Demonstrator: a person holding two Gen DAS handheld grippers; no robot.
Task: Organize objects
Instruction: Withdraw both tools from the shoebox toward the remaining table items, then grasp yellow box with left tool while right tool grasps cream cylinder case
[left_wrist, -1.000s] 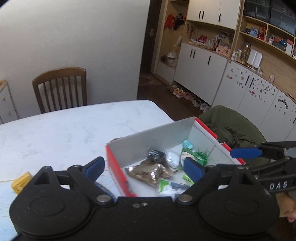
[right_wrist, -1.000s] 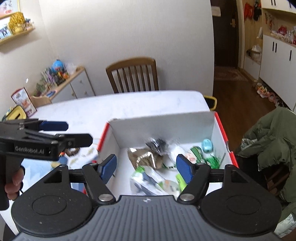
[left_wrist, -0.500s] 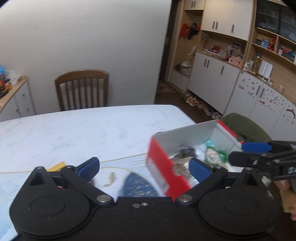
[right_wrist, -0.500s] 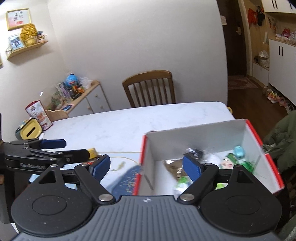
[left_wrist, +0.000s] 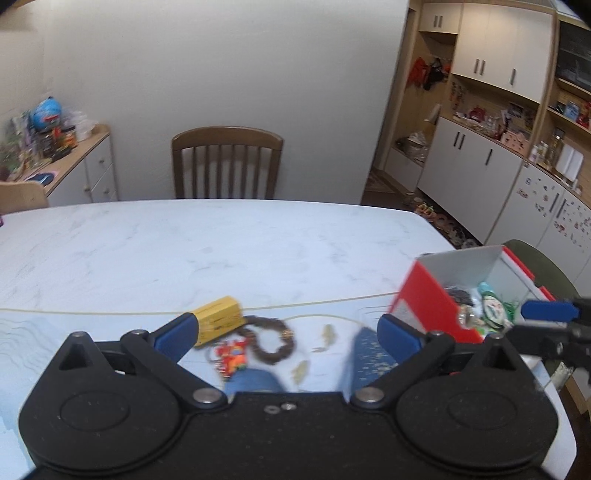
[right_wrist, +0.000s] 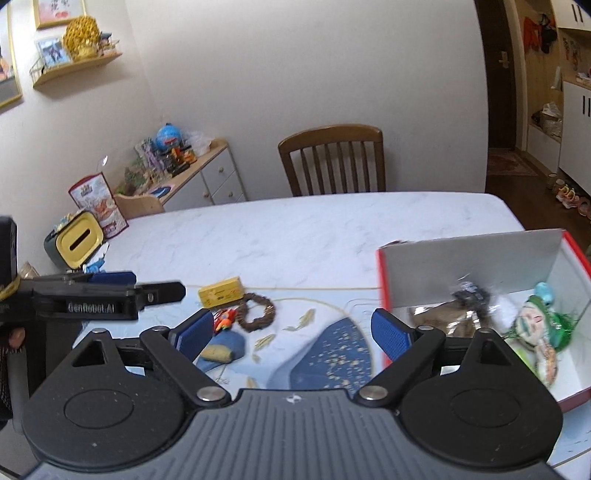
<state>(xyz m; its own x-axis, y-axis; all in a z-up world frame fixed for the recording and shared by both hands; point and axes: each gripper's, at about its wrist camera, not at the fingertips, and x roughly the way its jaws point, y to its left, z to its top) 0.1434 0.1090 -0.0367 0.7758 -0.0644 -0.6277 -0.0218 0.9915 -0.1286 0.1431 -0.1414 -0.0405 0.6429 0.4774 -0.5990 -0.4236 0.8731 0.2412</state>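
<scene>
Both the left claw and the right claw hang released and empty above the worktop. The red box of oddments sits at the right of each frame. The yellow block and brown wreath lie at lower centre, just beside each other.

"GenRobot.AI" reads on left gripper body; nothing else legible.

Black tool, blue pads, "GenRobot.AI" lettering
</scene>
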